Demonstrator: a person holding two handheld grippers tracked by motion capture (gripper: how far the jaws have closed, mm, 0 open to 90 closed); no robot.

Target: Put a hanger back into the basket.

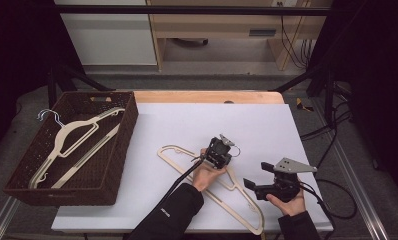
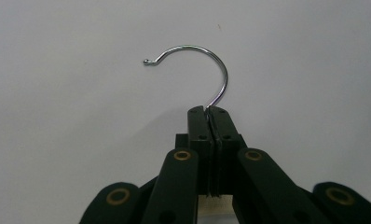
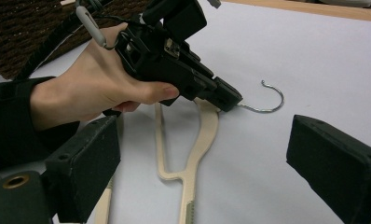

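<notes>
While the high view looks down on the desk (image 1: 267, 120), the left hand-held gripper (image 1: 226, 146) sits at the neck of a wooden hanger (image 1: 207, 186) lying near the middle, with a wicker basket (image 1: 112, 175) at nine o'clock holding two more hangers (image 1: 69, 145). At five o'clock the right hand-held gripper (image 1: 248, 181) hovers with jaws spread, holding nothing. The left gripper view shows jaws pressed together, pinching the metal hook (image 2: 207, 60). The right gripper view shows that pinch from the side.
</notes>
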